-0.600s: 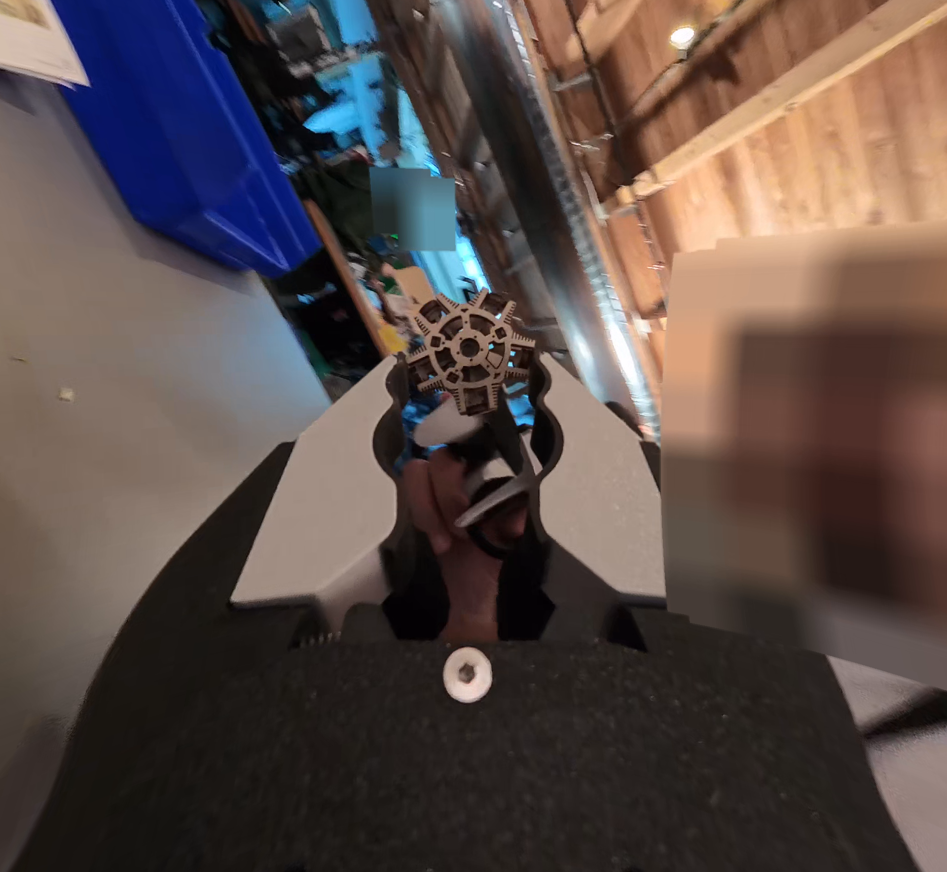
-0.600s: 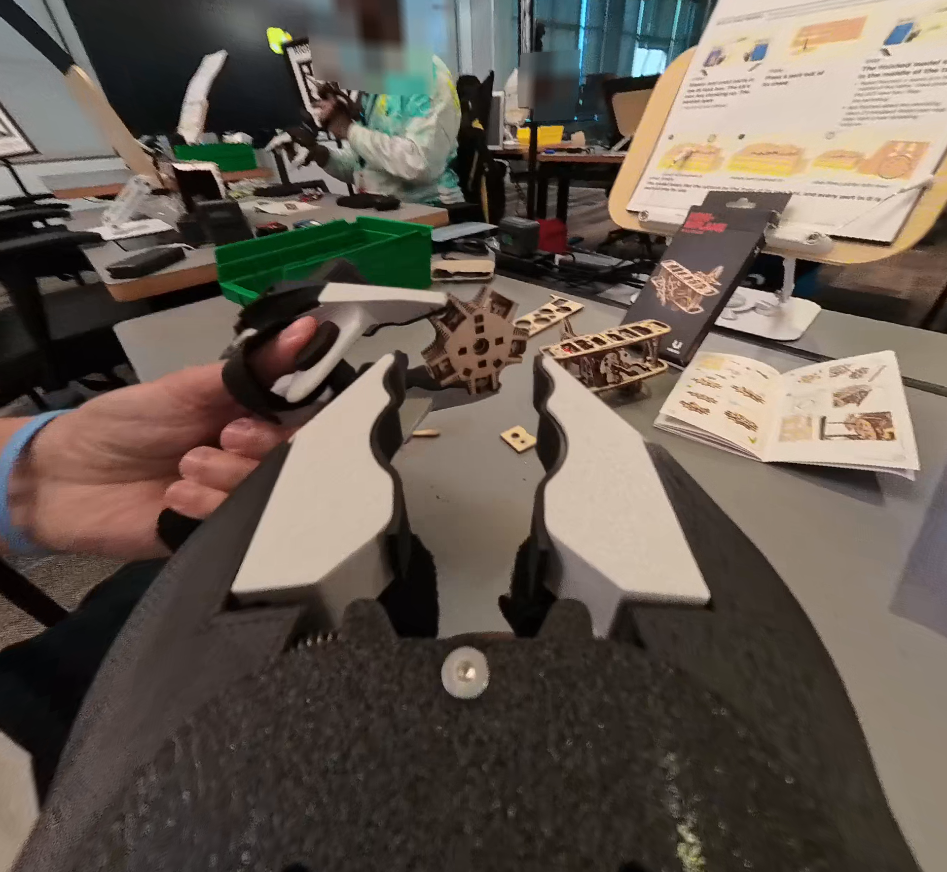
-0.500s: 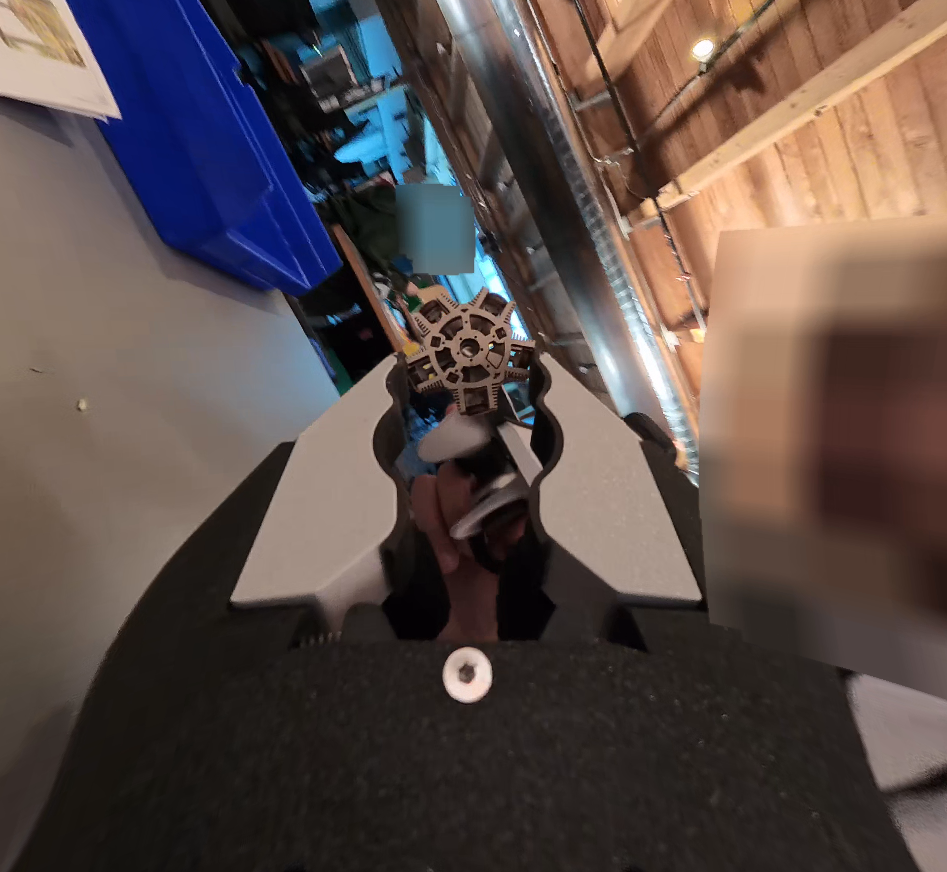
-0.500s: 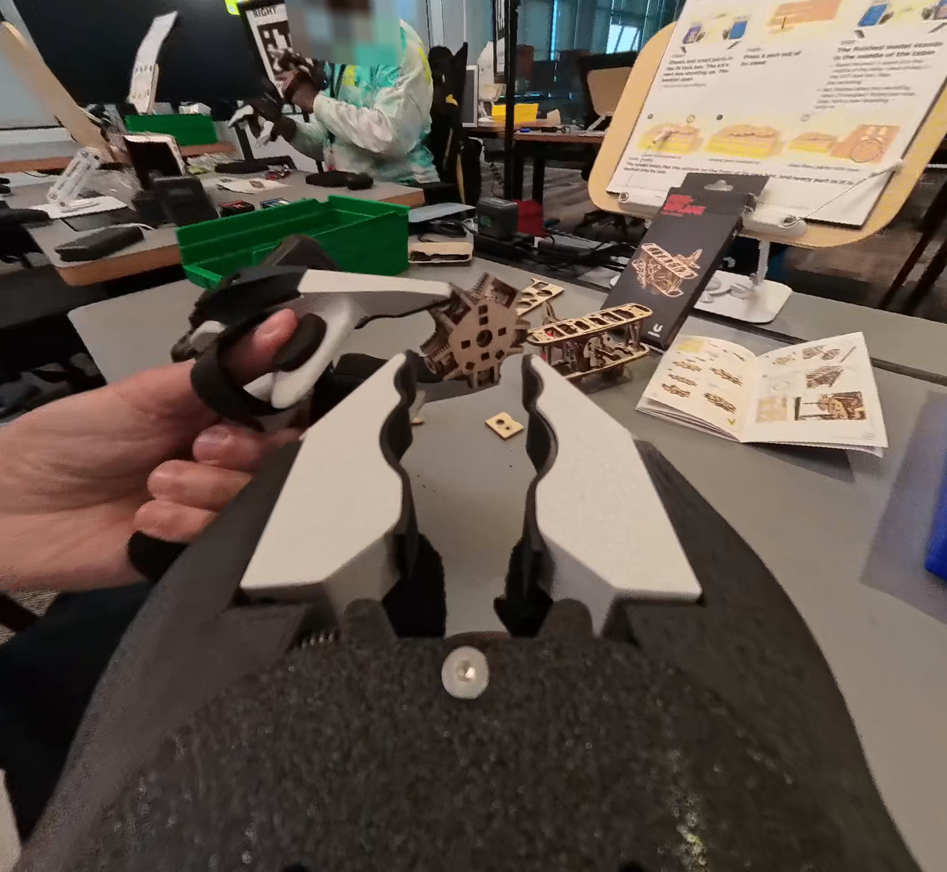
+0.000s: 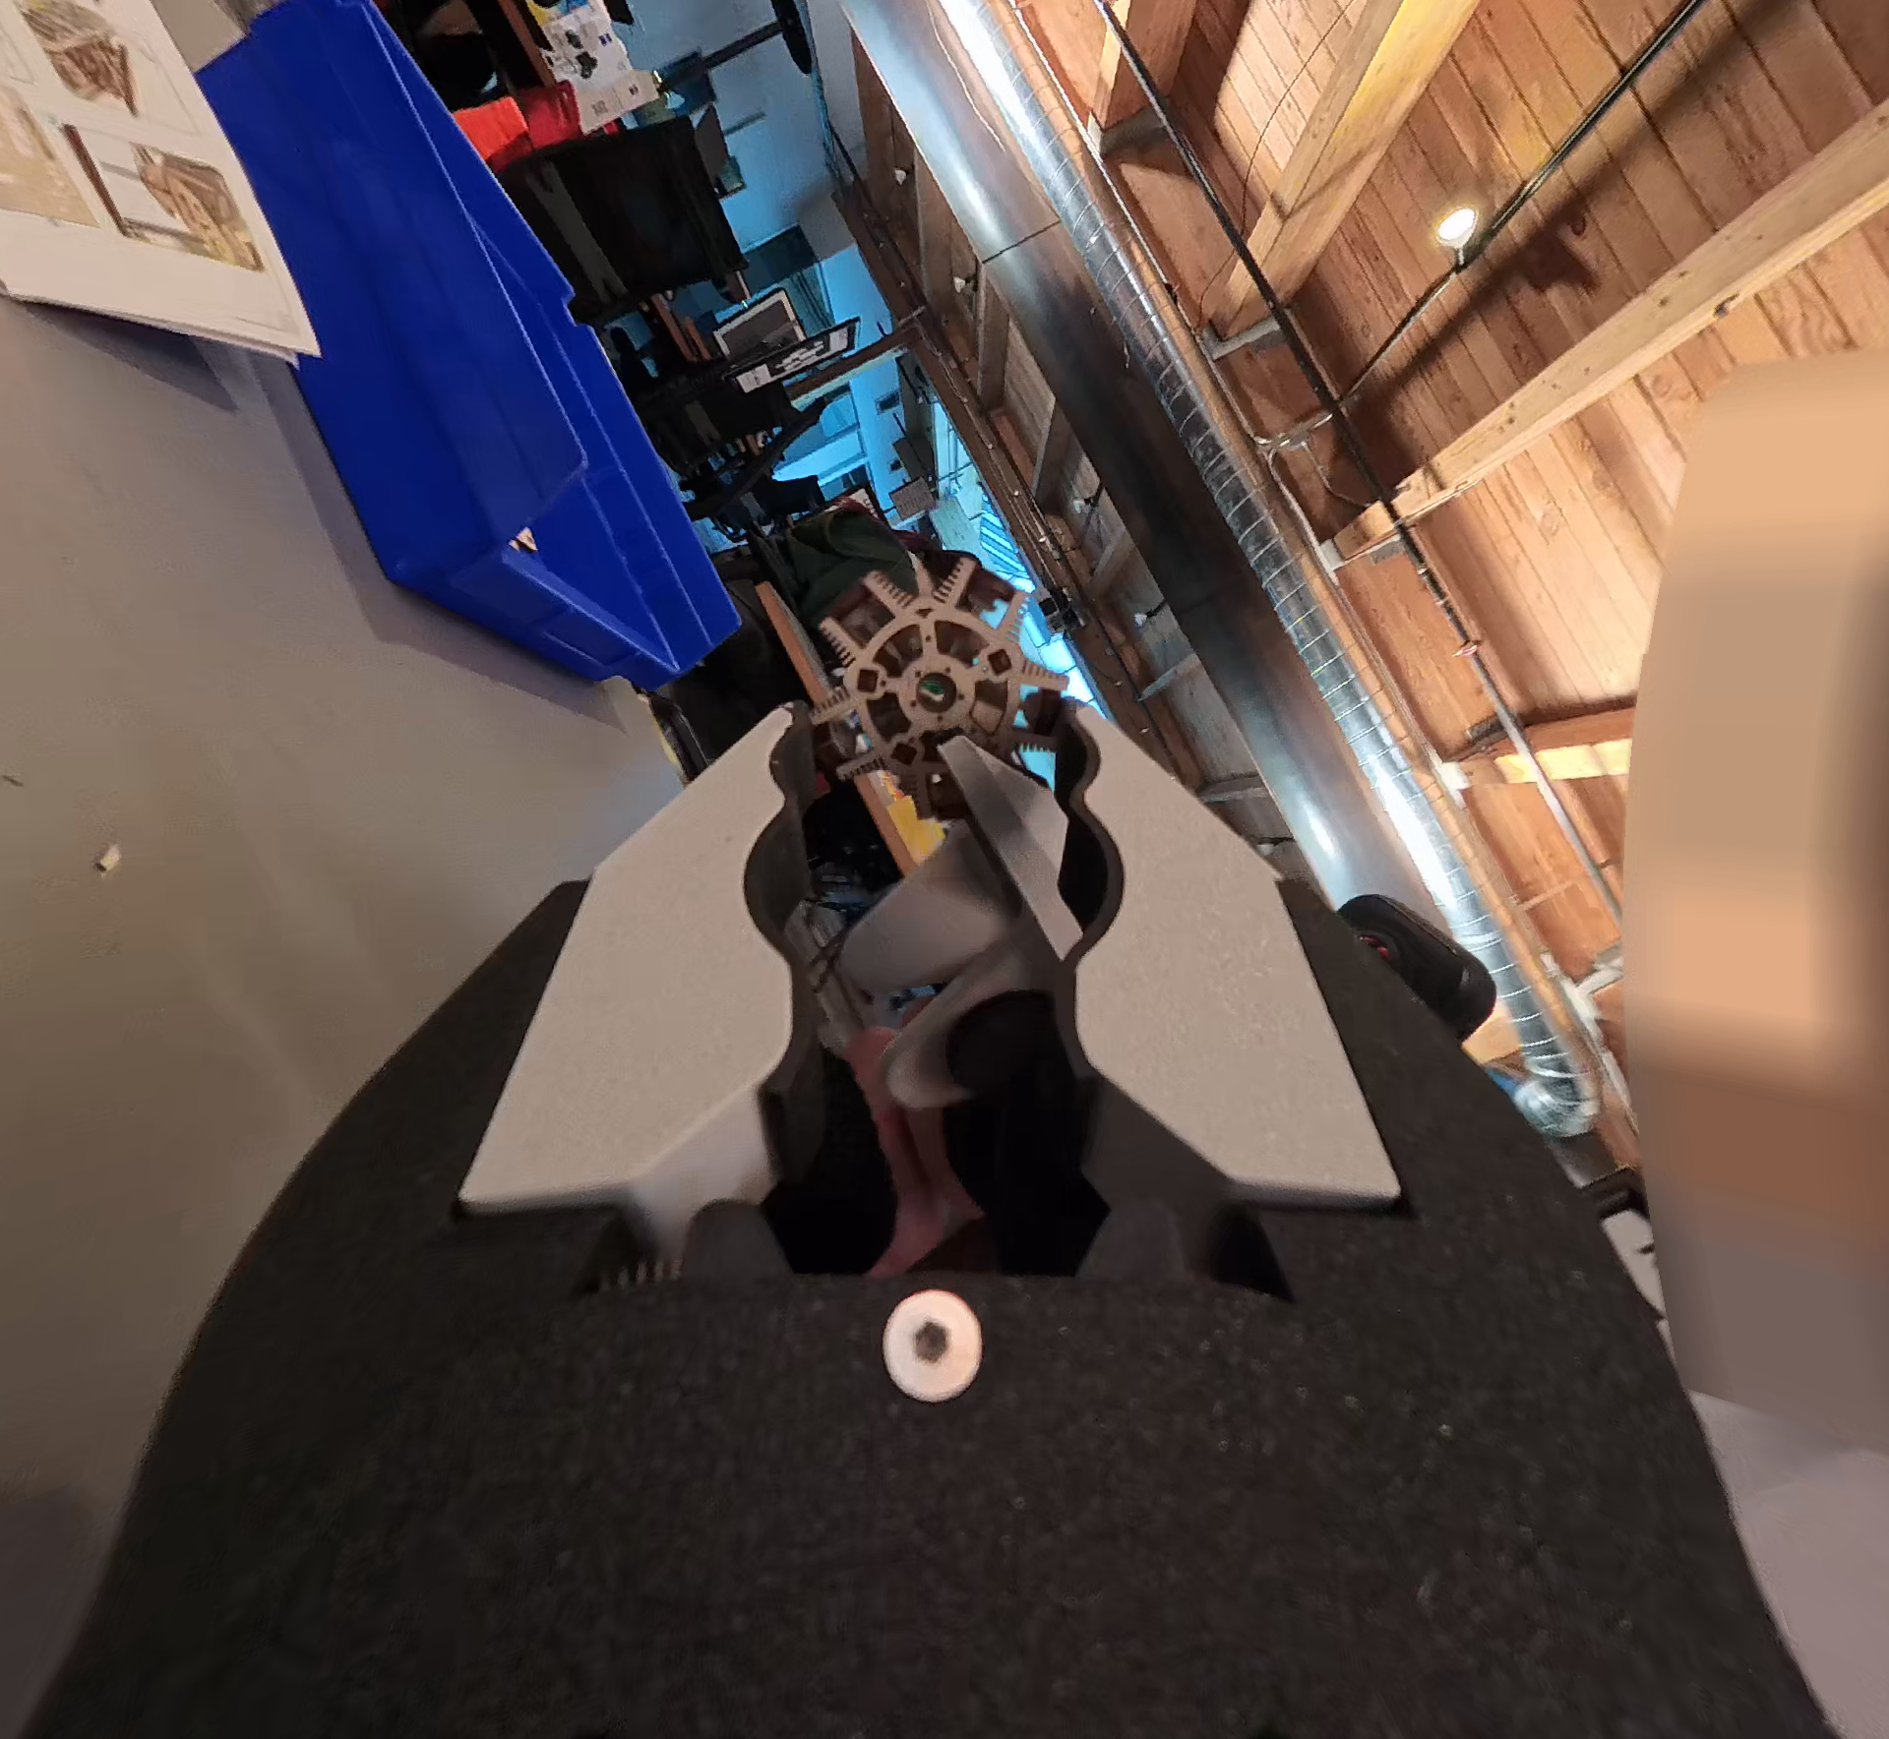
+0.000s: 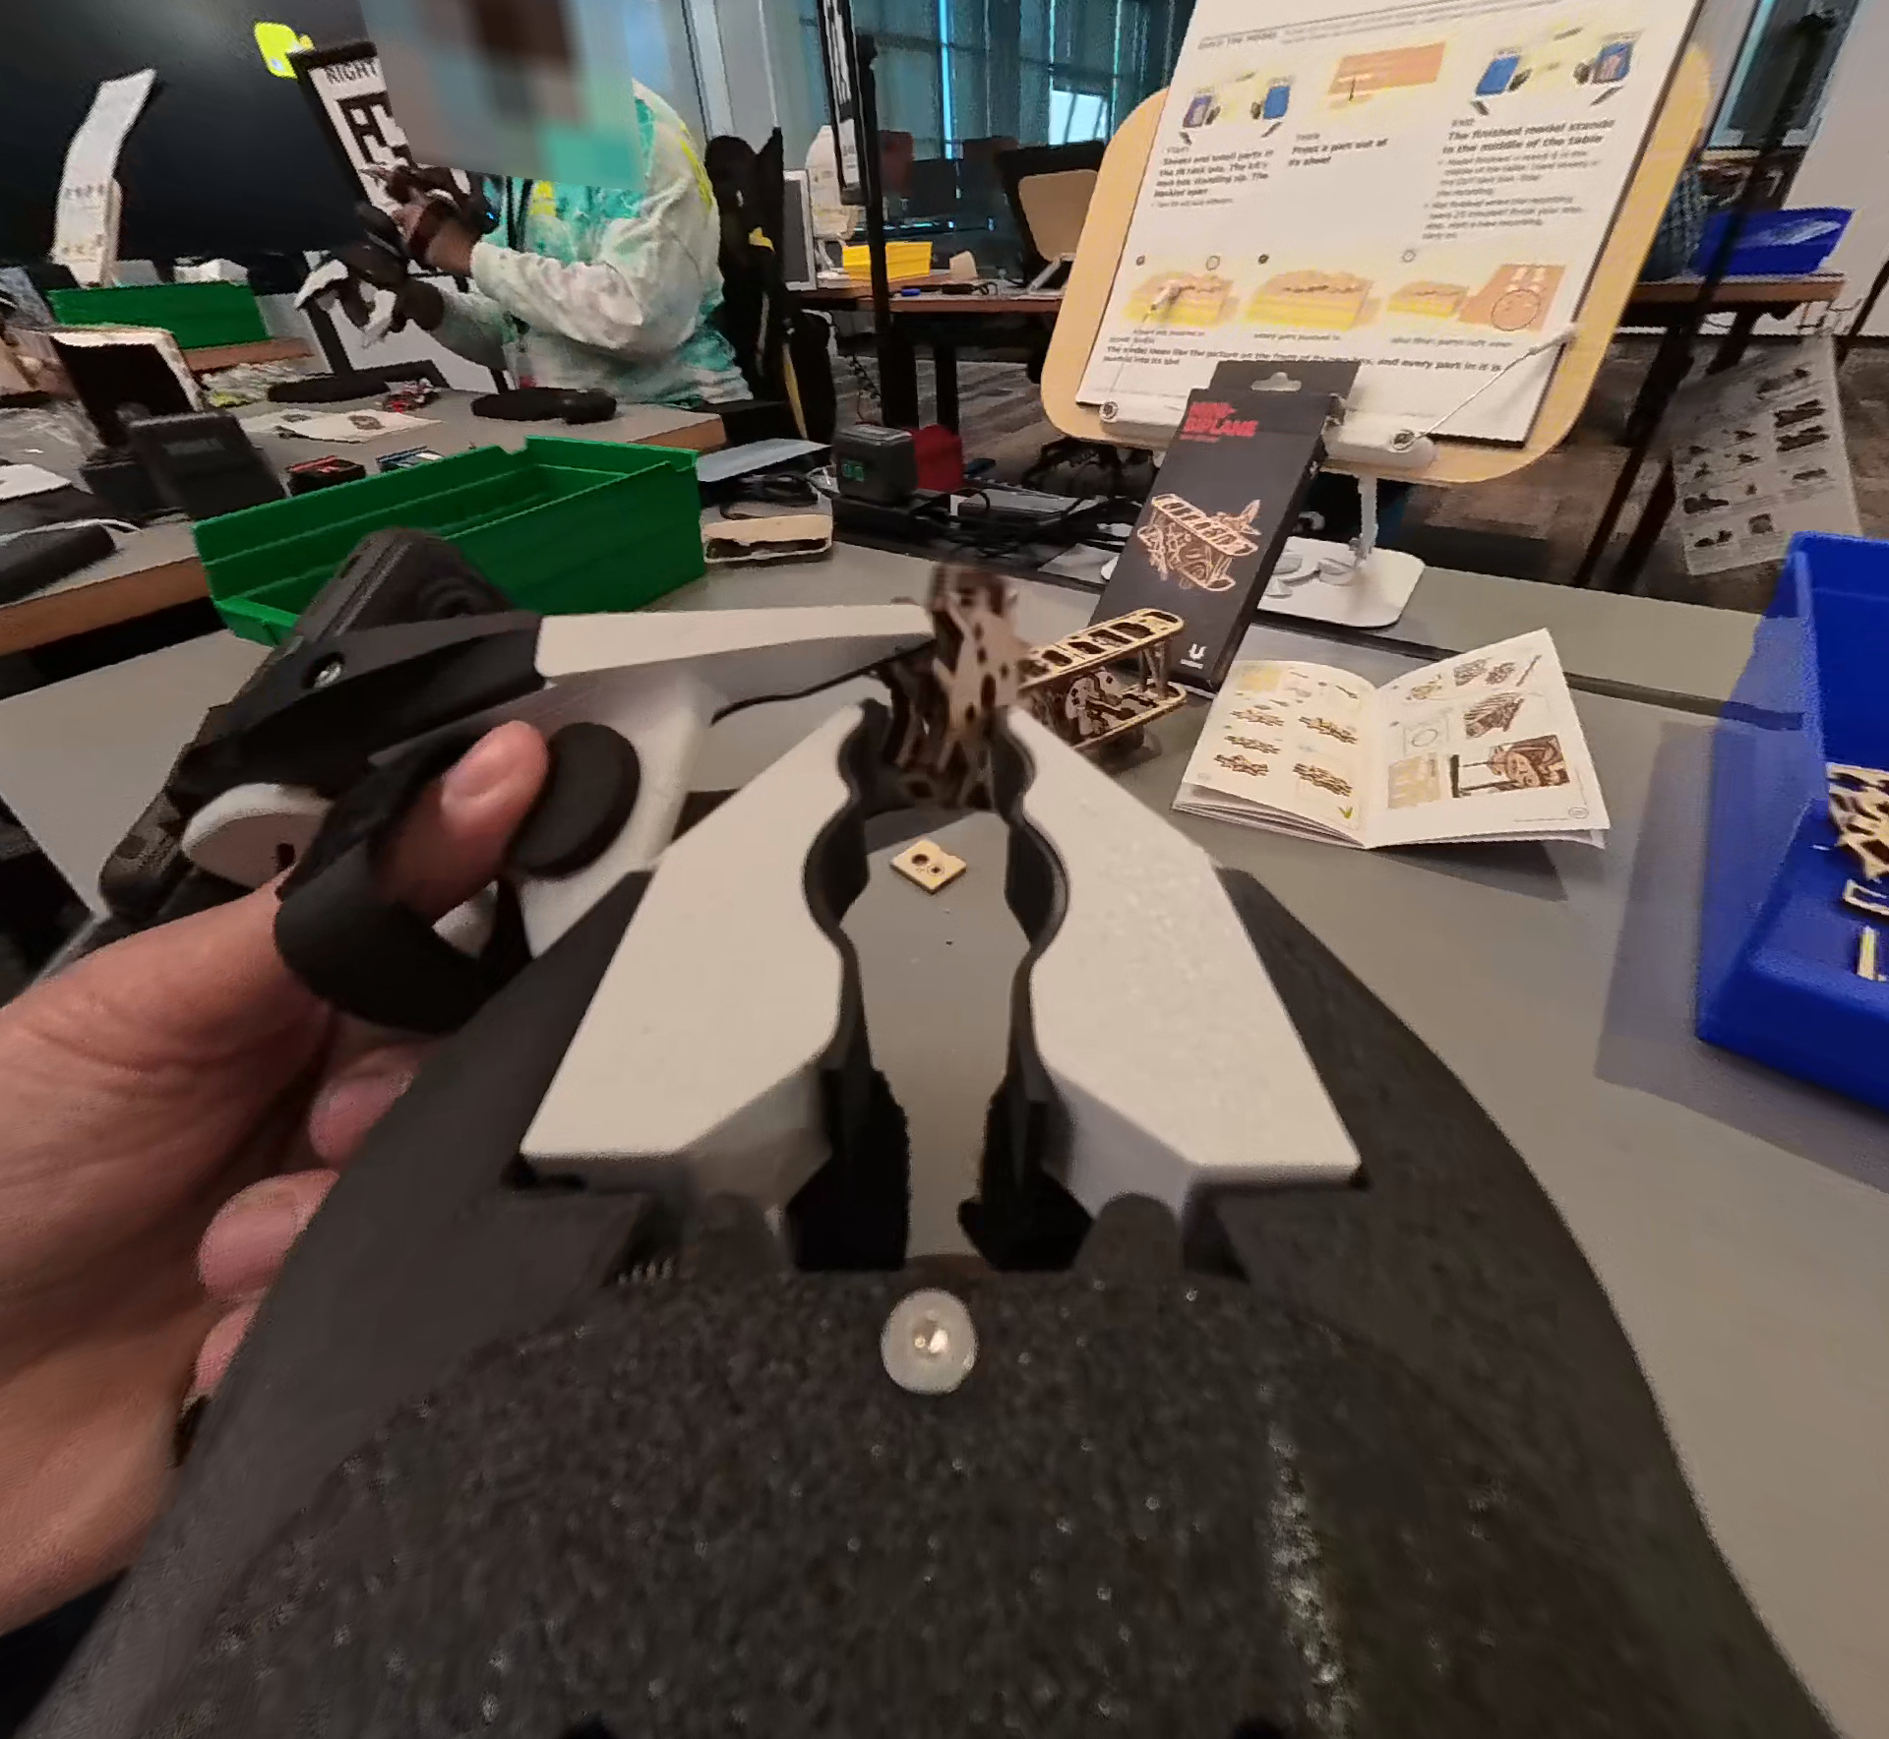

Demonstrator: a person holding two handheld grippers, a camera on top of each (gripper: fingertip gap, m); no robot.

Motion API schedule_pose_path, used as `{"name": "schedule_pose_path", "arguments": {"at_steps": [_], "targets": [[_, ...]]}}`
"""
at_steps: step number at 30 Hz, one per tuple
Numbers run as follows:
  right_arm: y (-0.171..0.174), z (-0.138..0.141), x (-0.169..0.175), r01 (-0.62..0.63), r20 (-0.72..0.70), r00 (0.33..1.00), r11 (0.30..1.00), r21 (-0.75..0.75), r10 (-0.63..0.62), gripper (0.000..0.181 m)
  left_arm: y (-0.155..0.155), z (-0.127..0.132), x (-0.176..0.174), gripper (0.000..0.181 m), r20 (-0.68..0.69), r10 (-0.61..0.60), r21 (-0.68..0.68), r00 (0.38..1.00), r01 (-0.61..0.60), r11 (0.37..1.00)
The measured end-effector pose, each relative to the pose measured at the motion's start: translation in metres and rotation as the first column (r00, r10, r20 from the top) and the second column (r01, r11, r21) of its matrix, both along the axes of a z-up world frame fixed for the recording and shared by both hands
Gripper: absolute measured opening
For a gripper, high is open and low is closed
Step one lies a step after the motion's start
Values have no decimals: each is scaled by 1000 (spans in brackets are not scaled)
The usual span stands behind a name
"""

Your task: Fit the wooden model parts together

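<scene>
Two handheld tongs meet above a grey desk (image 6: 1431, 1026). The left tongs (image 5: 935, 734) are nearly closed on a round wooden gear-like part (image 5: 900, 668), its toothed rim pinched between the tips and its flat face turned to the left wrist camera. A person's hand (image 6: 153, 1077) holds these tongs, which reach in from the left side of the right wrist view.

The right tongs (image 6: 940, 729) are partly closed, with one tip on each side of the same part, which is seen edge-on and blurred here. Whether these tips press on the wood cannot be told.

The part hangs in the air, clear of the desk. Under it lies a small square wooden piece (image 6: 928, 867) on bare desk. Just behind stands a wooden biplane model (image 6: 1104, 678), with a black kit box (image 6: 1216, 525) leaning upright beyond it. An open booklet (image 6: 1411, 750) lies to the right, and a blue bin (image 6: 1758, 872) sits at the right edge of the view. Between booklet, bin and tongs is a stretch of open desk. A green tray (image 6: 460, 525) sits on another table to the left.
</scene>
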State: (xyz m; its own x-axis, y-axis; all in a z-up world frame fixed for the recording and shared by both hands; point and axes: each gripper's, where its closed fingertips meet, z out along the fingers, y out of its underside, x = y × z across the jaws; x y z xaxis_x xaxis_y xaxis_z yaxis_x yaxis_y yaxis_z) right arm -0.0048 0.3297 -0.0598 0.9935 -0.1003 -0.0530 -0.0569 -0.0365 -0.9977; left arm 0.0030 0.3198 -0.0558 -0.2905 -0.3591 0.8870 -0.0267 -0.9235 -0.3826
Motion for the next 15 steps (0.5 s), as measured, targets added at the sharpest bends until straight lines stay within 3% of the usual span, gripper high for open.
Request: {"name": "schedule_pose_path", "arguments": {"at_steps": [5, 9, 12, 15], "targets": [[-5, 4, 4, -46, -4, 999, 999, 22, 46, 11, -3, 0, -2, 48, -11, -36, 115, 999, 37, 993], [-8, 5, 9, -164, -161, 971, 984, 73, 174, 10, 6, -10, -12, 55, -67, -62, 266, 996, 77, 961], [-11, 4, 7, -330, -313, 881, 935, 130, 355, 10, 19, -14, -24, 55, -122, -120, 446, 985, 163, 880], [-17, 9, 1, -485, -458, 711, 843, 231, 534, 9, 18, -17, -34, 47, -209, -278, 560, 938, 348, 752]]}}
